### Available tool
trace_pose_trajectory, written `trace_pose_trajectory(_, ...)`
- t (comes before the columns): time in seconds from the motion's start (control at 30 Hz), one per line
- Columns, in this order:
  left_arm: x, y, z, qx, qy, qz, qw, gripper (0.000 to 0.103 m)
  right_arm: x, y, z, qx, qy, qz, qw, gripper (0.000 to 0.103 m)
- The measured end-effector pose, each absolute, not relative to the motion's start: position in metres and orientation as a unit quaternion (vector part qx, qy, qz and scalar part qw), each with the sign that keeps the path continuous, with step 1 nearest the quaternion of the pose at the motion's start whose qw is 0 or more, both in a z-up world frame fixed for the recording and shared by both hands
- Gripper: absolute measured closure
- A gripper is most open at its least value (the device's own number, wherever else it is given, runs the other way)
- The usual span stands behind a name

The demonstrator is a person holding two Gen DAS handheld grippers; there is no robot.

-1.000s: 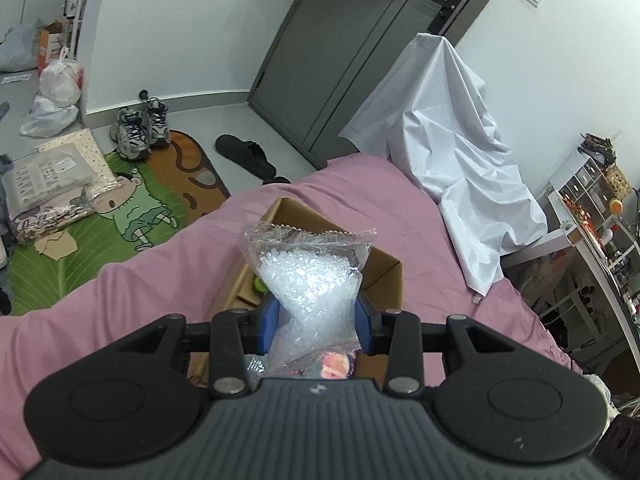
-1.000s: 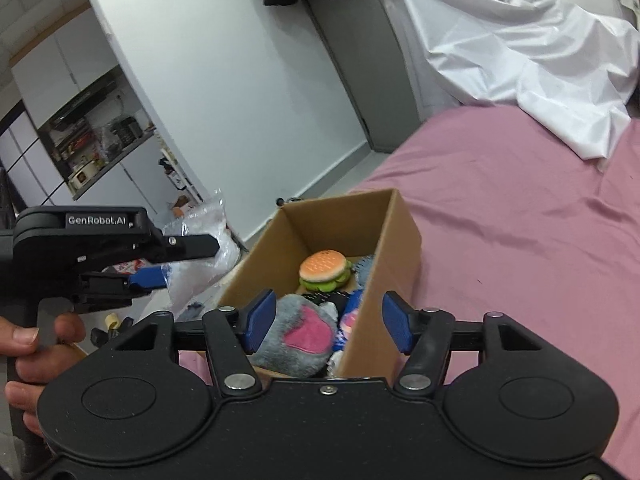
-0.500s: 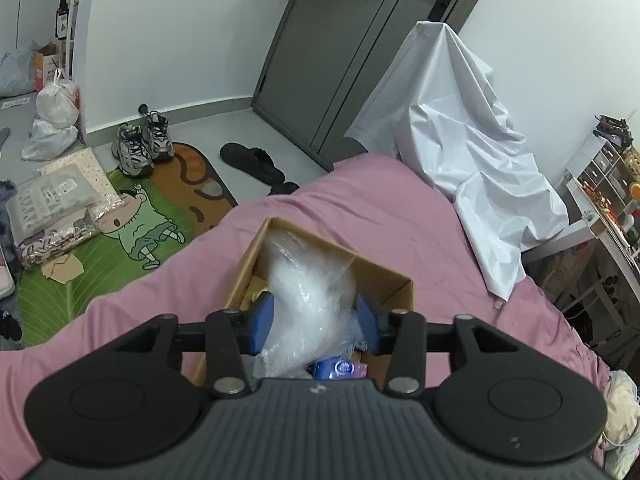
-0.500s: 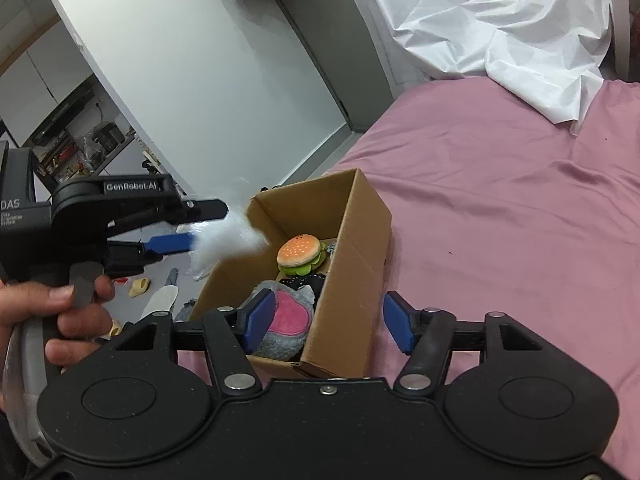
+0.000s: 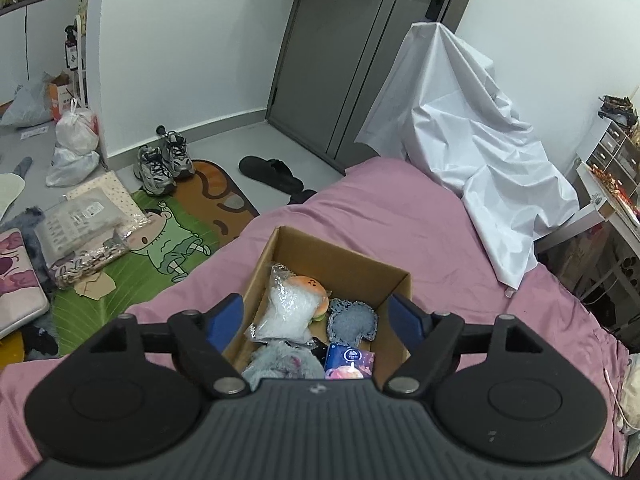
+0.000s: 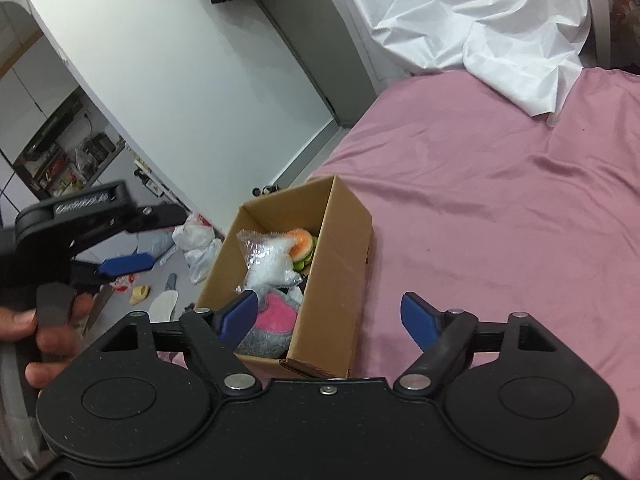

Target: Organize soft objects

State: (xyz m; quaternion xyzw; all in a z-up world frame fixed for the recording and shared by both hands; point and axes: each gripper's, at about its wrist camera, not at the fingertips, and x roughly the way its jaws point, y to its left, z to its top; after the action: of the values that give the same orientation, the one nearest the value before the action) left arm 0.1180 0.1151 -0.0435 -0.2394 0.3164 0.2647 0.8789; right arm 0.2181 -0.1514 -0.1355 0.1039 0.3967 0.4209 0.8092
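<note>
**Both tongs are hanging empty over a filled box**

The left gripper [image 5: 318, 318] is hovering above the cardboard box [image 5: 340, 258], its blue jaws spread wide and gripping nothing. In the left wrist view the box is sitting at lower centre of the frame, straight ahead between the jaws. The clear bag of white filling [image 5: 286, 308] is lying inside, at the box's left side, its long axis running from the lower centre of the frame up and slightly left, its crimped top leaning against the plush burger [image 5: 310, 286]. To its right are lying a grey-blue knitted piece [image 5: 352, 318] and a small blue packet [image 5: 348, 360]; a grey and pink plush [image 5: 280, 360] is filling the near end.

The right gripper [image 6: 328, 316] is also gaping wide and empty. In the right wrist view the box [image 6: 340, 256] is sitting centre-left on the pink bedsheet [image 6: 500, 220], with its long axis running up and to the left, so the right jaw is hanging over bare sheet and the left over the plush [image 6: 272, 320]. The left gripper [image 6: 124, 262] is showing at the left edge, off to the box's side.

The bag appears placed. No other soft object is showing on the sheet, so which hand is nearer to the next one cannot be told.
</note>
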Motion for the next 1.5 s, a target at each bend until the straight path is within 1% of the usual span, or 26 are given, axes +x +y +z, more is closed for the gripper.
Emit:
trace_pose_trajectory(0.07,0.115,0.112,-0.038,-0.241,0.312,0.272,0.878,0.024,0.218,-0.156,-0.133,0.110,0.394,0.419,0.811,0.021)
trace_pose_trajectory(0.2,0.113,0.103,-0.026,-0.239,0.302,0.279,0.880,0.024,0.220,-0.166,-0.128,0.115,0.392,0.414,0.813,0.020)
trace_pose_trajectory(0.33,0.109,0.090,-0.016,-0.239,0.297,0.272,0.884,0.024,0.223,-0.176,-0.119,0.118,0.386,0.416,0.815,0.011)
trace_pose_trajectory(0.43,0.106,0.077,-0.009,-0.229,0.296,0.265,0.888,0.024,0.224,-0.182,-0.114,0.120,0.379,0.412,0.820,0.007)
trace_pose_trajectory(0.5,0.103,0.071,-0.005,-0.224,0.297,0.262,0.890,0.022,0.225,-0.187,-0.111,0.122,0.378,0.409,0.821,0.006)
trace_pose_trajectory(0.57,0.099,0.065,-0.002,-0.222,0.297,0.263,0.891,0.019,0.226,-0.193,-0.110,0.123,0.380,0.403,0.823,0.004)
trace_pose_trajectory(0.63,0.094,0.060,0.000,-0.219,0.296,0.264,0.891,0.018,0.225,-0.199,-0.110,0.125,0.381,0.395,0.827,0.001)
trace_pose_trajectory(0.87,0.080,0.049,0.006,-0.233,0.302,0.261,0.887,0.018,0.216,-0.224,-0.088,0.131,0.365,0.367,0.846,0.000)
trace_pose_trajectory(1.1,0.070,0.032,0.026,-0.250,0.281,0.254,0.891,0.018,0.195,-0.254,-0.075,0.143,0.352,0.347,0.857,0.000)
trace_pose_trajectory(1.5,0.024,0.012,0.051,-0.237,0.260,0.244,0.904,0.018,0.159,-0.275,-0.050,0.117,0.334,0.349,0.868,0.000)
